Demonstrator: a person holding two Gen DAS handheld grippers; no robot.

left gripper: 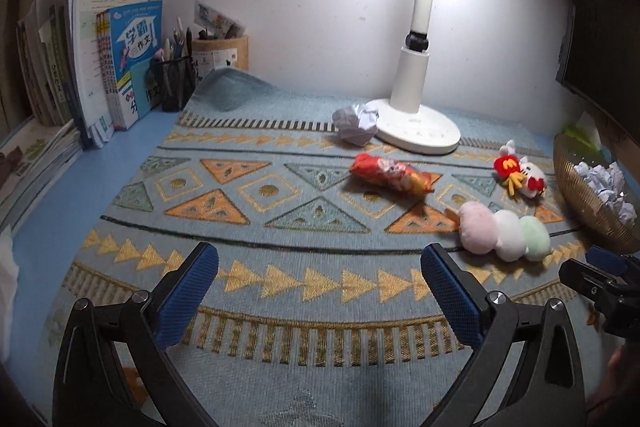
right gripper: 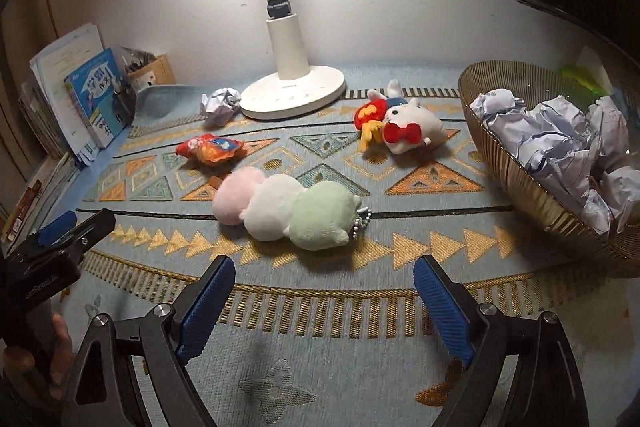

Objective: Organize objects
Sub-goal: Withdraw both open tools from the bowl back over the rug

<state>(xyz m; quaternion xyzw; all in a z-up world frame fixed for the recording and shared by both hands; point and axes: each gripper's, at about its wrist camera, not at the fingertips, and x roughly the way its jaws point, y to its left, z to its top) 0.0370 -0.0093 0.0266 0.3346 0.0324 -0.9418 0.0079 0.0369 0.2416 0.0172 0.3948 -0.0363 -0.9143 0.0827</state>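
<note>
Both tools gape empty over the surface: right tool [right gripper: 320, 301] just short of the plush toy [right gripper: 286, 209], left tool [left gripper: 318, 293] beside it.

The right gripper [right gripper: 320, 295] is held open above the mat [right gripper: 360, 367]; the three-ball plush [right gripper: 286, 213] is seen ahead, apparently untouched.

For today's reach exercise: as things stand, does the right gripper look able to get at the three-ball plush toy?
Probably yes. The right gripper is open and empty, and the plush toy lies just ahead of it on the mat with nothing between them.
</note>
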